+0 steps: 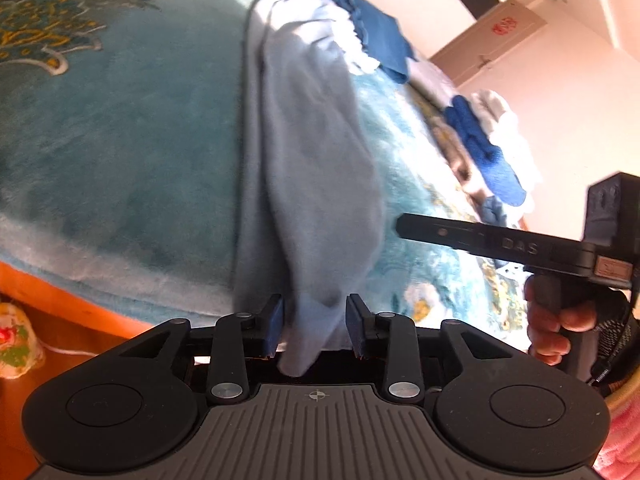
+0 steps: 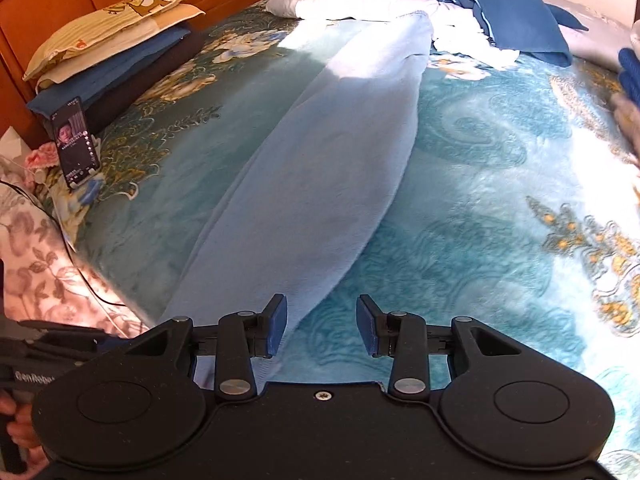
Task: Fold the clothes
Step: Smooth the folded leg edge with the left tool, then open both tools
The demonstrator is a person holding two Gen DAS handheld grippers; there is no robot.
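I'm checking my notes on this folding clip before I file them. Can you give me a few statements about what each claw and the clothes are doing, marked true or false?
1. The left claw has light blue cloth between its open fingers. True: the end of the light blue garment hangs in the gap, with neither pad pressed on it.
2. The right claw is clamped shut on a dark blue jacket. False: it is open and holds nothing; the dark blue garment lies at the far end of the bed.
3. The light blue garment lies stretched lengthwise on the teal floral blanket. True.
4. A phone lies flat on the pillows. False: it stands propped upright beside the pillow stack.
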